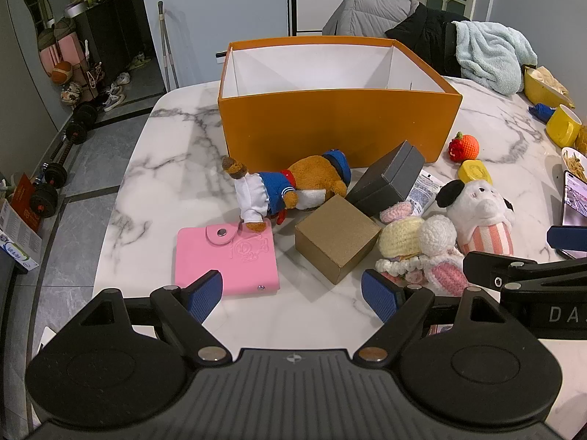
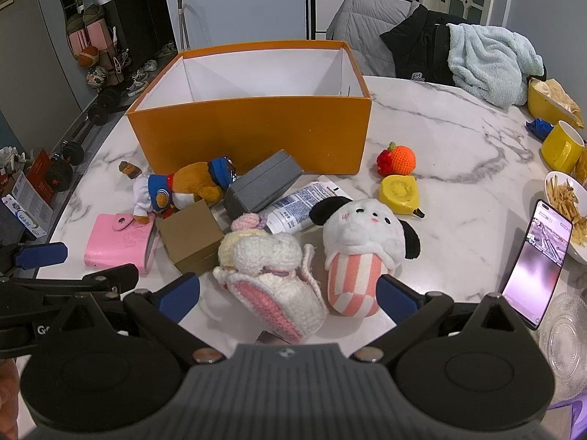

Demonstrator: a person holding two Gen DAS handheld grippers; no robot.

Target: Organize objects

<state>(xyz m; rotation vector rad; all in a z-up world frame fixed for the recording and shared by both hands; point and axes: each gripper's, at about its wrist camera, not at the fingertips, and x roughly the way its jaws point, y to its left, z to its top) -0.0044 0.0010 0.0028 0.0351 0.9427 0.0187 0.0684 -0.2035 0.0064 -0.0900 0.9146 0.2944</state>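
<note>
Through the left wrist camera I see my left tool spread wide and holding nothing, low over the marble worktop between the flat pink snap-button wallet and the tan cardboard cube box, with the open orange cardboard box waiting empty behind as the likely destination. Through the right wrist camera my right tool is likewise spread and empty, its fingers flanking the white-and-pink crocheted bunny and the striped white plush puppy, which lie touching on the worktop, so I judge I am lined up to pick one.
</note>
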